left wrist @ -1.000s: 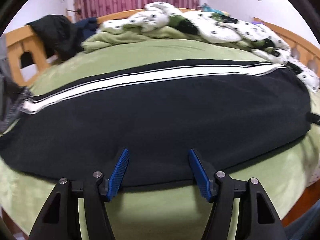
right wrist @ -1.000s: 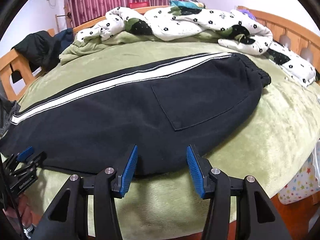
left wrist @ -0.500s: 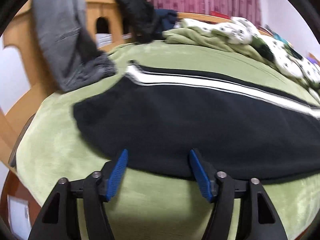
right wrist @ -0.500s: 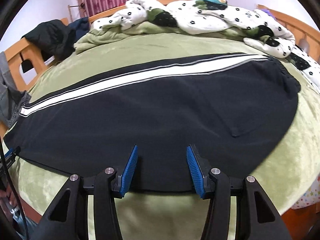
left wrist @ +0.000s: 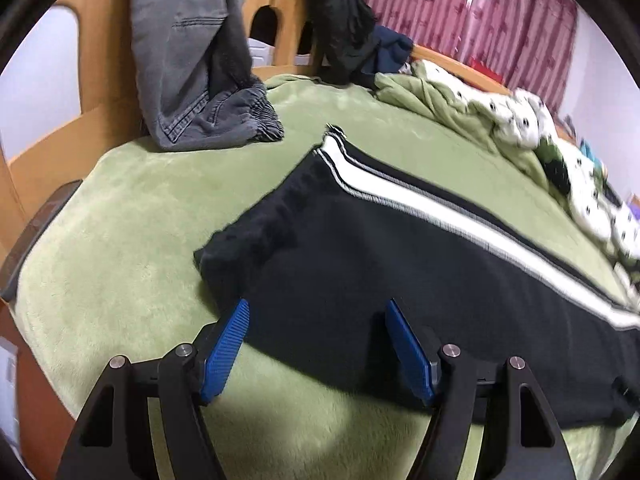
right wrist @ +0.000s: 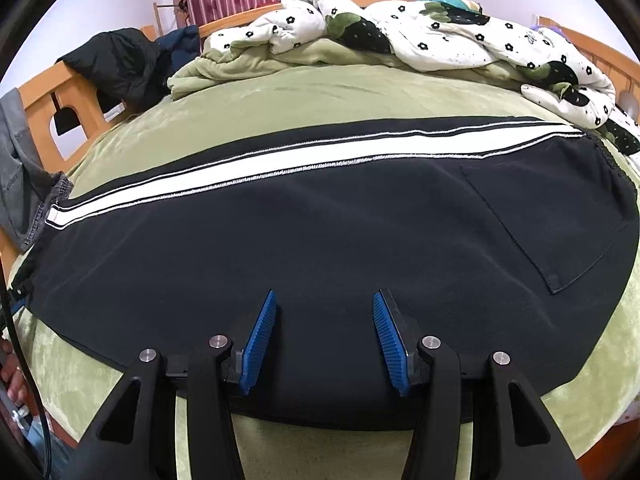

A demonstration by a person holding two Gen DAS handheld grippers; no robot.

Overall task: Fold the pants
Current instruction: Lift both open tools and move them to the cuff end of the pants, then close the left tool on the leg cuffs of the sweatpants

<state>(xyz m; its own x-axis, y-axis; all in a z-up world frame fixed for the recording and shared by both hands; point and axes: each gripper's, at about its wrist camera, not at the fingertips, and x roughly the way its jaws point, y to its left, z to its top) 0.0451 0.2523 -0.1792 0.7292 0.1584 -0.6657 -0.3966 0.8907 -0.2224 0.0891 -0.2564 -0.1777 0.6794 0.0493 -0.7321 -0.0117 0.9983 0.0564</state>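
Observation:
Black pants (right wrist: 320,248) with a white side stripe lie flat and folded lengthwise across the green bed. The cuff end is at the left, the waist and a back pocket (right wrist: 560,224) at the right. In the left wrist view the pants (left wrist: 400,264) show their cuff end near the bed's left side. My left gripper (left wrist: 316,320) is open and empty, its blue pads over the near edge by the cuff. My right gripper (right wrist: 324,312) is open and empty over the near edge around mid-length.
Green blanket (right wrist: 280,96) covers the bed. A flowered white quilt (right wrist: 420,28) is heaped at the back. Grey jeans (left wrist: 192,60) hang over the wooden bed frame (left wrist: 100,100) at the left, beside a dark jacket (left wrist: 344,32). The bed's near edge is close below both grippers.
My left gripper has swung left along the pants to the cuff end. My right gripper has shifted left from the waist toward mid-length. Both stayed open.

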